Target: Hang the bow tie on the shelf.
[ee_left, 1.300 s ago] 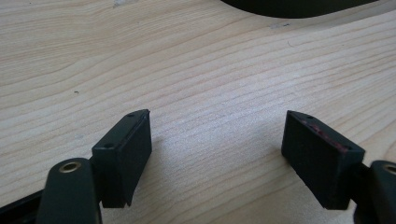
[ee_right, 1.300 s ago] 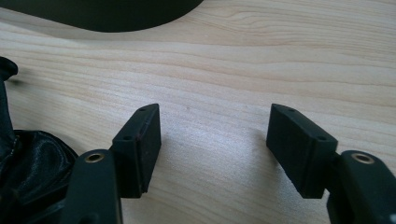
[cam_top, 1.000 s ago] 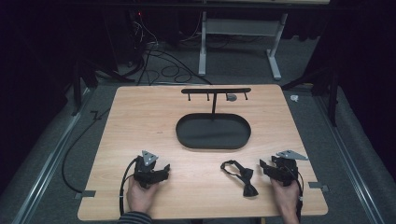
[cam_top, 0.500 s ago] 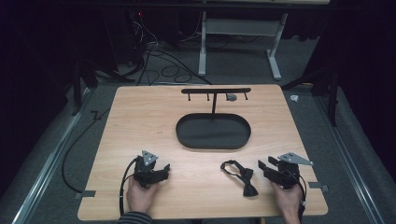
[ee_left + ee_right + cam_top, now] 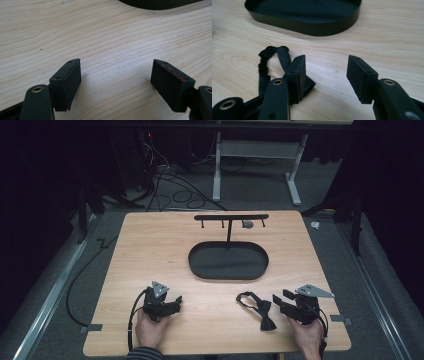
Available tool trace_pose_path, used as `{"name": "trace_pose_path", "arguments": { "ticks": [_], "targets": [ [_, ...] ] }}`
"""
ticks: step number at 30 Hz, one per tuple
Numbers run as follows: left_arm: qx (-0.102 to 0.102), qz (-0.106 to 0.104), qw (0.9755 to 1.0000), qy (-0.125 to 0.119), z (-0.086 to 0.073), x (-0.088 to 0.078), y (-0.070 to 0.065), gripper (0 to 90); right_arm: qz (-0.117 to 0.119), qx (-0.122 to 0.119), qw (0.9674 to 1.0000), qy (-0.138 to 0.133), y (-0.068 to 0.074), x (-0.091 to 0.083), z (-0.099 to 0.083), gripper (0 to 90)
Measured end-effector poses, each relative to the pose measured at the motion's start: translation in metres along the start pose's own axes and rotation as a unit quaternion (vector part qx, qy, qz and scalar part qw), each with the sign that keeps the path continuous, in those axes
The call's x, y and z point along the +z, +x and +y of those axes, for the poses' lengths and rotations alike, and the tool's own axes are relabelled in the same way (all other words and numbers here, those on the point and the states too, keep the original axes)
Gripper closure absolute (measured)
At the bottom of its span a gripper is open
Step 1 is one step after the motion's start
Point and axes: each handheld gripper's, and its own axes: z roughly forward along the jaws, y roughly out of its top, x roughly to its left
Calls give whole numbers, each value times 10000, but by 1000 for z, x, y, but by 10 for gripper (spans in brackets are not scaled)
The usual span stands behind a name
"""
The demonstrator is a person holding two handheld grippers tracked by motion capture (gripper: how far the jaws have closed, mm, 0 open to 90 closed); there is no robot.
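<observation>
Here, a black fabric bow tie with a looped strap (image 5: 258, 308) lies flat on the pale wooden table (image 5: 150, 250), toward its near right corner, the strap curling away toward the table's middle. In the right gripper view the bow tie (image 5: 277, 65) sits partly behind the left-hand jaw, while bare wood shows in the gap. The right gripper (image 5: 281, 301), held in the person's right hand (image 5: 306, 334), rests just beside the tie with its jaws spread apart and nothing between them; whether a jaw touches the fabric cannot be told. Well apart, at the near left, the left gripper (image 5: 174, 303) lies on the table in the person's left hand (image 5: 149, 330), its jaws likewise spread wide over bare wood. Farther back at the table's middle stands a shallow black oval tray (image 5: 228, 261), from whose far edge a thin post rises to a black horizontal hanging bar with small pegs (image 5: 231, 217). Cables (image 5: 170, 180) trail over the grey floor beyond.
</observation>
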Motion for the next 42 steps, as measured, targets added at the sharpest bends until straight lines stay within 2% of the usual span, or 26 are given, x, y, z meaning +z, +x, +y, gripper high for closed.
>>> {"name": "trace_pose_path", "arguments": {
  "ticks": [10,16,24,28,36,41,42],
  "targets": [
    [-7,0,10000,2,0,0,0,248,298,-183,9994,38,13,7,10,515],
    [-9,-4,10000,0,0,0,0,248,532,-416,9975,204,24,19,18,525],
    [-13,-5,10000,-8,0,0,0,248,696,-557,9954,352,34,34,29,534],
    [-13,-6,10000,-9,0,0,0,248,746,-607,9944,434,37,40,32,538],
    [-14,-9,10000,-8,0,0,0,248,698,-871,9917,644,45,56,37,573],
    [-19,-11,10000,-5,0,0,1,248,690,-945,9893,868,47,67,38,603],
    [-20,-10,10000,-8,0,0,1,248,646,-959,9884,983,48,71,37,619]
  ]
}}
